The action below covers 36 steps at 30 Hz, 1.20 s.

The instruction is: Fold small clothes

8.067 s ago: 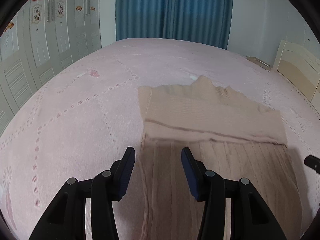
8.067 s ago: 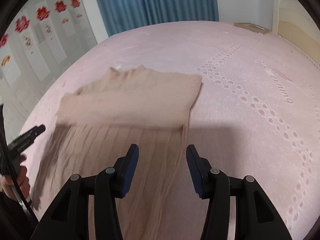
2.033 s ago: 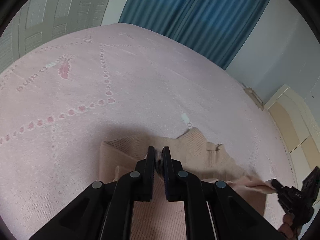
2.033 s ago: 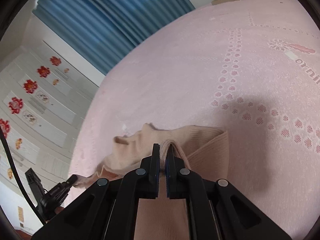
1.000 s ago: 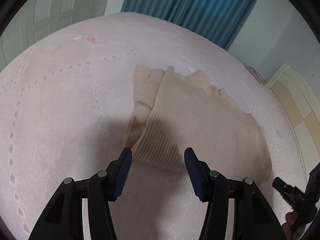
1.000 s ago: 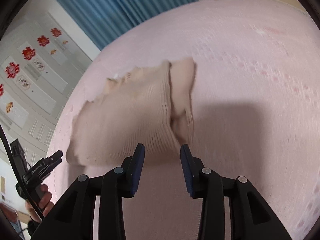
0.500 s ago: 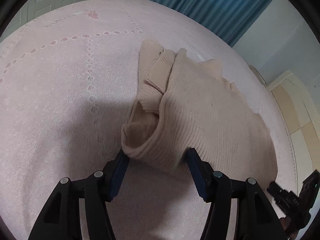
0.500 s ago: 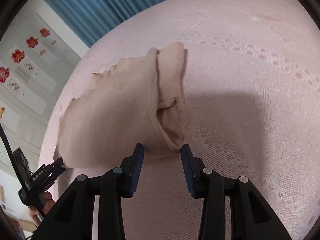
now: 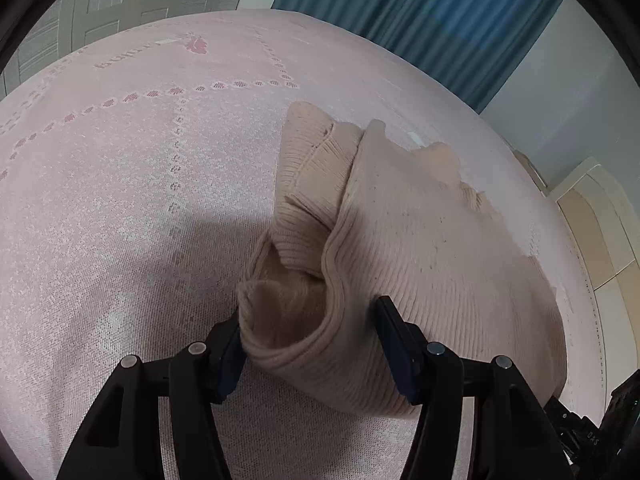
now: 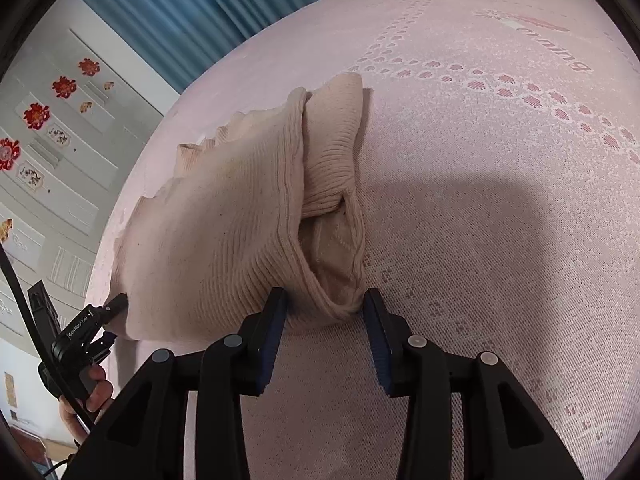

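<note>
Garment: beige ribbed knit sweater (image 9: pixel 420 248), folded into a thick bundle, lying on the pink bed cover with woven dotted pattern (image 9: pixel 120 184). Layers gape at both side edges, with a folded sleeve showing in each opening.

Left claw (image 9: pixel 310 336): black, blue-padded fingers spread wide, set astride the near left corner of the sweater. The corner's rolled fold sits between the fingers; the left pad (image 9: pixel 230 354) touches the knit, and the right pad meets the cloth on its side. Not pinched.

Right claw (image 10: pixel 324 320): fingers likewise wide apart, straddling the near right corner of the sweater (image 10: pixel 224 224). The open fold edge lies between the pads, close to both; firm contact cannot be told.

Surroundings: blue pleated curtain (image 9: pixel 420 12) beyond the bed; white wardrobe doors with red flower stickers (image 10: pixel 48 128) seen in the right wrist view; left claw (image 10: pixel 104 320) visible there at the sweater's far corner.
</note>
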Tool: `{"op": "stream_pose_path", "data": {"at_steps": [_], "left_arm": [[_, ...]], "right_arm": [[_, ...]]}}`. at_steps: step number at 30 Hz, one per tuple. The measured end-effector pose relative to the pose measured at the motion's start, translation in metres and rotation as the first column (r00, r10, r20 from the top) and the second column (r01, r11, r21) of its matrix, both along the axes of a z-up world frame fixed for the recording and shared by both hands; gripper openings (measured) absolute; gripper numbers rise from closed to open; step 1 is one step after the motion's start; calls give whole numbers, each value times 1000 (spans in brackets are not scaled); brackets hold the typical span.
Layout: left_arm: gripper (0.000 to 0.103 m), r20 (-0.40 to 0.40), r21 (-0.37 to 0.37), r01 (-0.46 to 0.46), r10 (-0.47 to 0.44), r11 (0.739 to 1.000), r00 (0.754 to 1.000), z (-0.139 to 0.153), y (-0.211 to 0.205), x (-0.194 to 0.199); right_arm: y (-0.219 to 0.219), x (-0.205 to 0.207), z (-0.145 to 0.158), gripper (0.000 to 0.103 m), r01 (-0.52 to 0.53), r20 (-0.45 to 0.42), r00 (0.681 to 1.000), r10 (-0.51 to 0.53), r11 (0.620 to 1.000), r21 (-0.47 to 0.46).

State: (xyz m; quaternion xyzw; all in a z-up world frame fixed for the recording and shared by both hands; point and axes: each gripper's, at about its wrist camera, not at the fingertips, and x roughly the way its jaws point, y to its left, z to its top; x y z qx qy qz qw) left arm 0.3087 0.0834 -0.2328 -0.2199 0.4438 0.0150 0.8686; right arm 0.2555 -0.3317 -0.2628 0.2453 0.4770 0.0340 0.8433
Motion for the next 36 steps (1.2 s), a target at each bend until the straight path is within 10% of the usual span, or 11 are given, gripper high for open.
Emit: {"op": "stream_pose_path", "data": {"at_steps": [16,20,36], "left_arm": [[44,-3,-22,-11,11,1000,1000,2,6,-8],[24,-4,-44,-4,4,999,1000,1,7,-8],[10,43,-34,10,-9,999,999,22,-3,-45]], "right_arm": [[5,19,-7,48,5,41,999,-5,1000,-11],[9,23,-8,18,11,42,999,-9,999,-47],[-24,0,19,10,45,103,993,-62,986,158]]}}
